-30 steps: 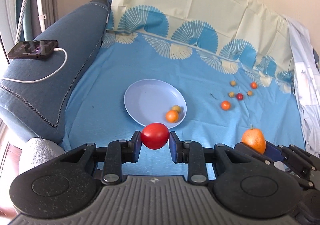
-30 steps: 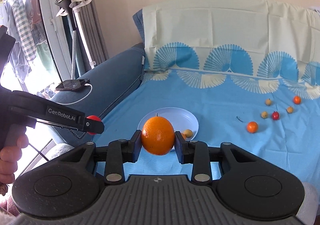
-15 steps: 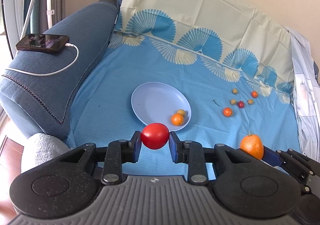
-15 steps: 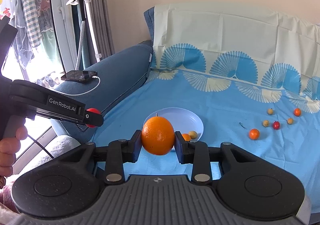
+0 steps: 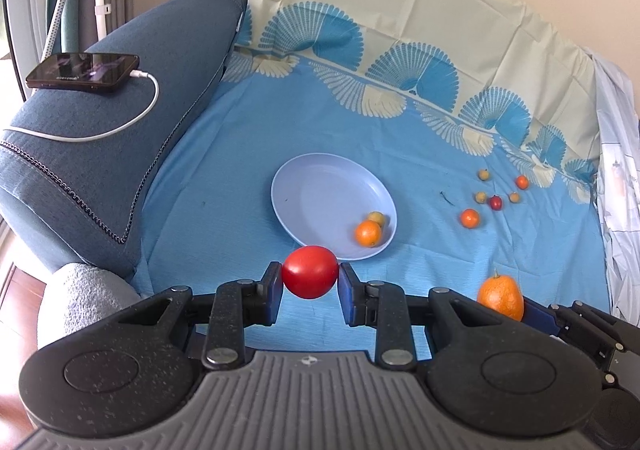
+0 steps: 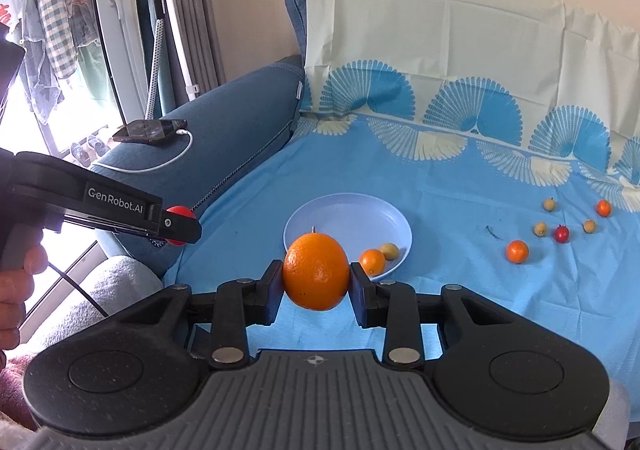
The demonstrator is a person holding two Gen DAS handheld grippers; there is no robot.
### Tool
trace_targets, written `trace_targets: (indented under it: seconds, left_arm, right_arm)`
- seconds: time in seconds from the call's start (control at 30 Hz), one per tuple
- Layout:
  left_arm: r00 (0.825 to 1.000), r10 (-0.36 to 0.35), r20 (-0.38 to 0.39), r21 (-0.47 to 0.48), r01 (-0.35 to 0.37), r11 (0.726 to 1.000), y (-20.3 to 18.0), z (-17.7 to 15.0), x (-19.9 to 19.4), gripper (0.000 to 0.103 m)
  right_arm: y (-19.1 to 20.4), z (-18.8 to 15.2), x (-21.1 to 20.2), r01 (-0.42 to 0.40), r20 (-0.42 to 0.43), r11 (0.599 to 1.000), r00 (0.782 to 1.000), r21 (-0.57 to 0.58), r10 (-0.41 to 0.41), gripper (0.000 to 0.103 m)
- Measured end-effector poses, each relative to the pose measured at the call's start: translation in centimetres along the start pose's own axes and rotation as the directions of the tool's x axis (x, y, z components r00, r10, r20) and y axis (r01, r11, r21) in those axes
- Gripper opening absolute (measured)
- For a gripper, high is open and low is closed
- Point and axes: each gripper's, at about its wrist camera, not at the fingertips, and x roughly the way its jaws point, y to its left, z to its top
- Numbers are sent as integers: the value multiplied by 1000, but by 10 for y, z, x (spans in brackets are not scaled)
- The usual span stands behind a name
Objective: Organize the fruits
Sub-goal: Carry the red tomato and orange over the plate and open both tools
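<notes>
My left gripper [image 5: 310, 282] is shut on a red tomato [image 5: 310, 271], held in the air in front of the pale blue plate [image 5: 320, 194]. My right gripper [image 6: 316, 284] is shut on a large orange [image 6: 316, 276], also in front of the plate [image 6: 344, 210]. The plate holds a small orange fruit [image 5: 368, 233] and a small yellow fruit [image 5: 377, 218]. Several small orange, yellow and red fruits [image 5: 470, 218] lie loose on the blue cloth to the right. The right gripper's orange also shows in the left wrist view [image 5: 500, 296], and the left gripper's tomato in the right wrist view [image 6: 180, 212].
A blue sofa armrest [image 5: 100, 138] on the left carries a phone [image 5: 82, 72] on a white charging cable. A cream and blue patterned cloth [image 5: 400, 30] covers the seat and backrest. A garment steamer stand [image 6: 160, 30] and hanging clothes are by the window at left.
Both grippers have drawn back and slightly left from the plate, each still holding its fruit. The plate and loose fruits have not moved.
</notes>
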Motion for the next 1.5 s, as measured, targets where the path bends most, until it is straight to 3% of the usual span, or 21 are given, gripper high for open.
trace_targets:
  seconds: [0.63, 1.07, 1.5]
  left_arm:
    - [999, 19, -27, -7, -19, 1000, -4, 49, 52, 33]
    - [989, 72, -131, 49, -66, 997, -26, 78, 146, 33]
    - [970, 149, -194, 116, -128, 985, -31, 90, 234, 33]
  right_arm:
    - [-17, 24, 53, 7, -43, 999, 999, 33, -6, 36]
    - [-51, 32, 132, 33, -119, 997, 993, 72, -24, 36]
    - [-60, 28, 212, 44, -202, 999, 979, 12, -40, 36]
